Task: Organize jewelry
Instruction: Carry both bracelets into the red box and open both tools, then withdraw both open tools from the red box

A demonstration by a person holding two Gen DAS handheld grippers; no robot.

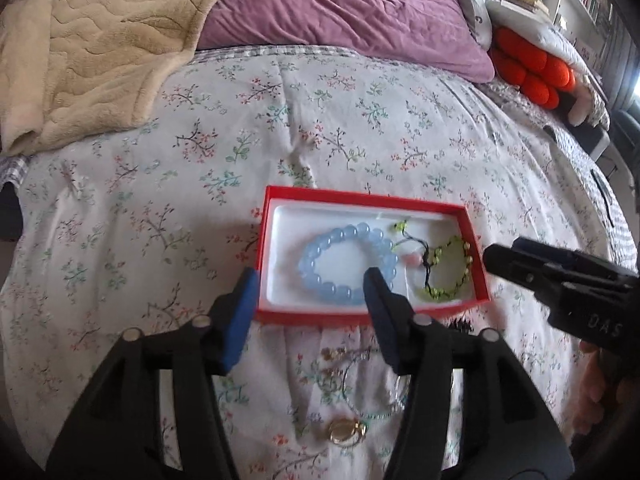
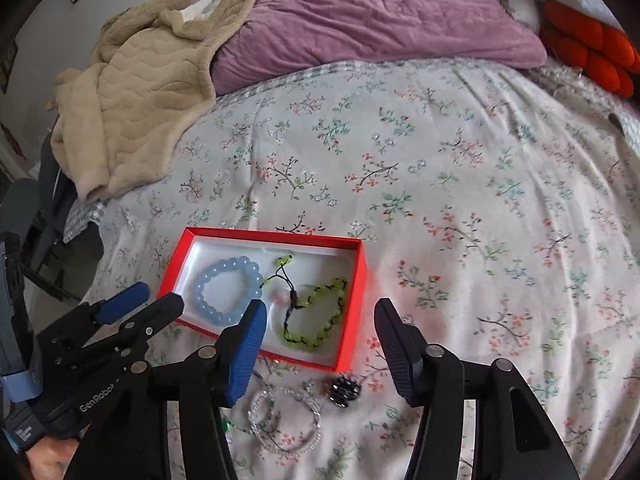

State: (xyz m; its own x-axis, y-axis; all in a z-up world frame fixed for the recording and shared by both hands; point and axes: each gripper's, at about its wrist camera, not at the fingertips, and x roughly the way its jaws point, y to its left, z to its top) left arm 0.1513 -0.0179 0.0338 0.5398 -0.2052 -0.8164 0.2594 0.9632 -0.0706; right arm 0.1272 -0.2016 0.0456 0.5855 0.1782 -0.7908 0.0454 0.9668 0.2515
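Lying in the red box [image 2: 352, 344]: blue bead bracelet [image 2: 226, 290], green bracelet [image 2: 320, 312]; both claws apart, empty

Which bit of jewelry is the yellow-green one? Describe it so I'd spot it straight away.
On the flowered bedspread lies an open red box with a white lining. In its right half sits the yellow-green bracelet, small beads knotted on dark cord with loose tails. Its neighbour, the pale blue bracelet, has large smooth round beads and no cord showing.
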